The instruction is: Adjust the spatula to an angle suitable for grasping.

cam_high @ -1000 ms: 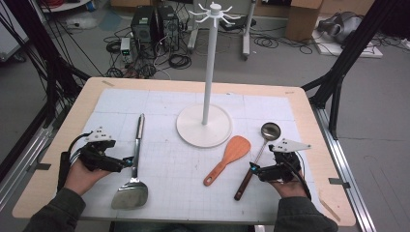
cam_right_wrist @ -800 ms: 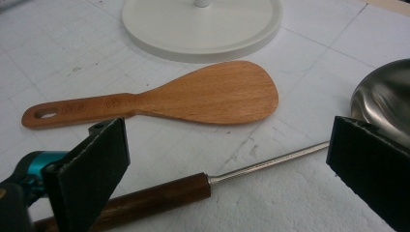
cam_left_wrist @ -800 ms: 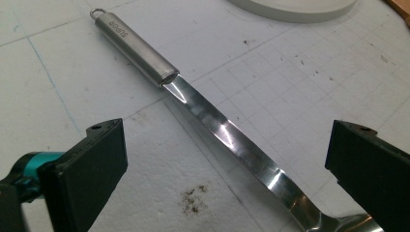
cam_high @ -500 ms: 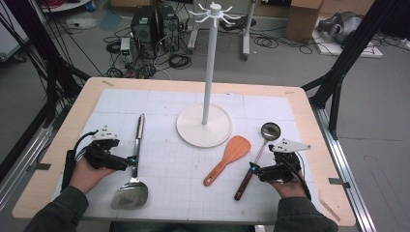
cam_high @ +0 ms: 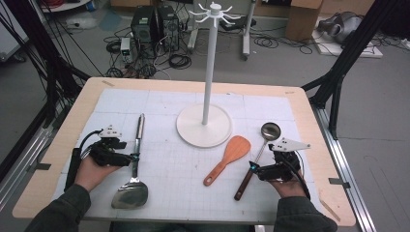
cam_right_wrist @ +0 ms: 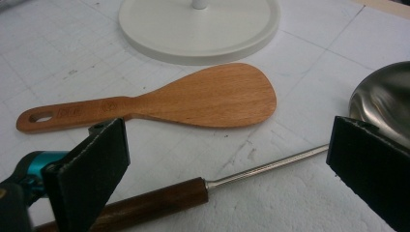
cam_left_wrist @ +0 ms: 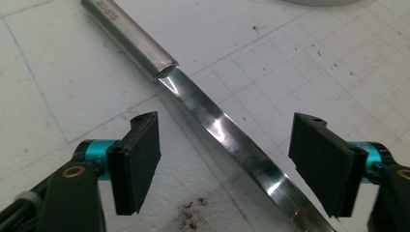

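Just closing, left tool (cam_left_wrist: 225,164) astride steel spatula (cam_left_wrist: 227,133)

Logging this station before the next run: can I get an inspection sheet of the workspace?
Surface: white gridded mat on a wooden table, specks and a brown stain.
Job's things: steel spatula; ladle, wooden handle.
Clutter: wooden rice paddle; white hook stand.
Grippers: left gripper jaws have just been closing, straddling the spatula's shaft, pads not touching; right gripper open over the ladle's shaft.
Cables: one trails from each gripper.
Surroundings: floor with computers, cable tangles, boxes.
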Action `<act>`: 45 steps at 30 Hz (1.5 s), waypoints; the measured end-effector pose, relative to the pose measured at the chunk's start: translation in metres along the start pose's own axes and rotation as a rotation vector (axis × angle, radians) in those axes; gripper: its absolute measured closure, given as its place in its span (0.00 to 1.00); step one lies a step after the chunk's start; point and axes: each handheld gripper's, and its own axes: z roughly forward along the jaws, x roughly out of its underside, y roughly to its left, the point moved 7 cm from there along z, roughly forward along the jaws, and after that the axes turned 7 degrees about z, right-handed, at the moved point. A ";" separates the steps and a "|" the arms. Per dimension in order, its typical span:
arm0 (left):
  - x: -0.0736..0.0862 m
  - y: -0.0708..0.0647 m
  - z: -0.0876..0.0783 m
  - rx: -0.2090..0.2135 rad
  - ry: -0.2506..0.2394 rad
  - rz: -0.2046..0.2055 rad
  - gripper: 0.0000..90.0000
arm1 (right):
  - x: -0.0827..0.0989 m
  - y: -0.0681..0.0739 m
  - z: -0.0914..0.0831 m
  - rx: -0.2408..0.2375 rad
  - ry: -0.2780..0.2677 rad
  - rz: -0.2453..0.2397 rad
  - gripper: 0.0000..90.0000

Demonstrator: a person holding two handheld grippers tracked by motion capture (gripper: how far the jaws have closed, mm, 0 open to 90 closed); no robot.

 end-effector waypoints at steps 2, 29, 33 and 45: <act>0.000 -0.001 0.001 0.006 0.011 0.010 0.37 | 0.000 0.000 0.000 0.002 -0.003 0.002 0.01; 0.003 -0.009 0.017 0.038 0.111 -0.006 0.51 | -0.002 0.000 -0.002 0.001 -0.017 -0.001 0.01; 0.003 -0.010 0.017 0.032 0.116 0.001 0.50 | -0.002 0.001 -0.002 0.000 -0.017 0.002 0.01; -0.008 -0.026 0.026 0.042 0.147 0.072 0.47 | -0.003 0.000 -0.003 -0.003 -0.022 -0.004 0.01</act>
